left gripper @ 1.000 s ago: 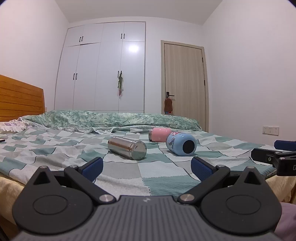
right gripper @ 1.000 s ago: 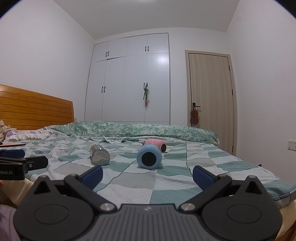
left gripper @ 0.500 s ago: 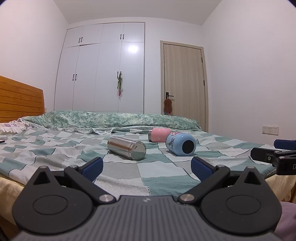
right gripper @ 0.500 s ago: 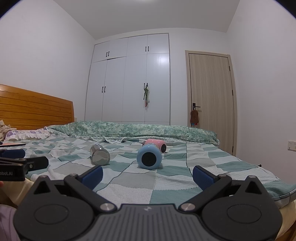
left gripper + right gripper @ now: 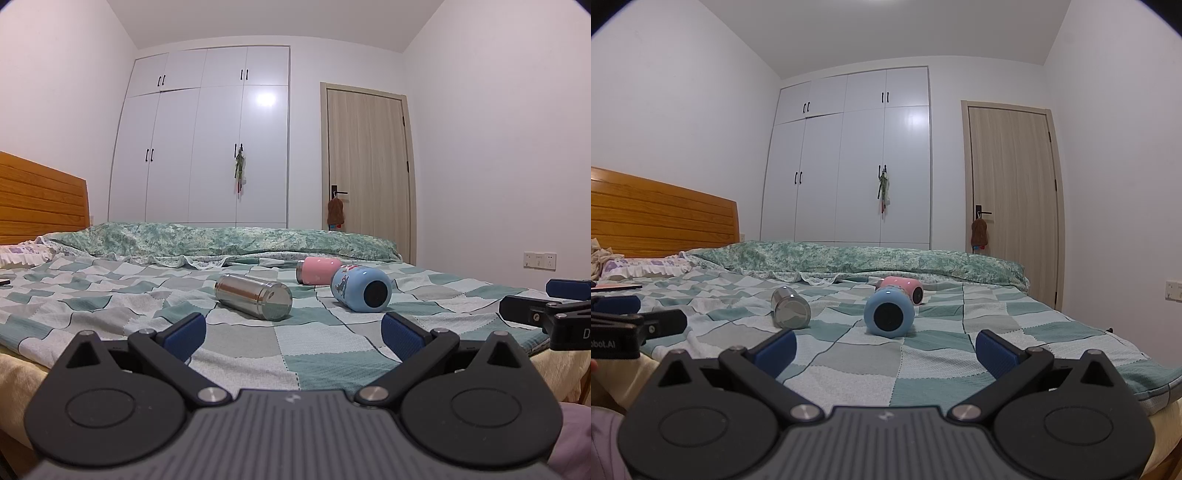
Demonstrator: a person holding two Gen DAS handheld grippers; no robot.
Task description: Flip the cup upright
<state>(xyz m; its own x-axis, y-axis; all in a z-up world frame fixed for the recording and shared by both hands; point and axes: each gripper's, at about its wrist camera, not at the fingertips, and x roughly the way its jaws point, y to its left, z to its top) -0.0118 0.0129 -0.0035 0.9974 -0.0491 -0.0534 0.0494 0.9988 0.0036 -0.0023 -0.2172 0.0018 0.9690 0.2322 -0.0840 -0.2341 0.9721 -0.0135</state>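
Three cups lie on their sides on the checked bed cover: a steel cup [image 5: 255, 301], a blue cup [image 5: 360, 289] with its round end toward me, and a pink cup [image 5: 317, 270] behind it. They also show in the right wrist view: the steel cup [image 5: 790, 308], the blue cup [image 5: 889, 312], the pink cup [image 5: 901, 288]. My left gripper [image 5: 293, 336] is open and empty at the bed's near edge, short of the steel cup. My right gripper [image 5: 885, 350] is open and empty, short of the blue cup.
A rolled green quilt [image 5: 221, 240] lies across the far side of the bed. A wooden headboard [image 5: 661, 218] stands at the left. A white wardrobe [image 5: 207, 147] and a closed door [image 5: 369, 166] are behind. A flat dark item [image 5: 617, 287] lies at the left.
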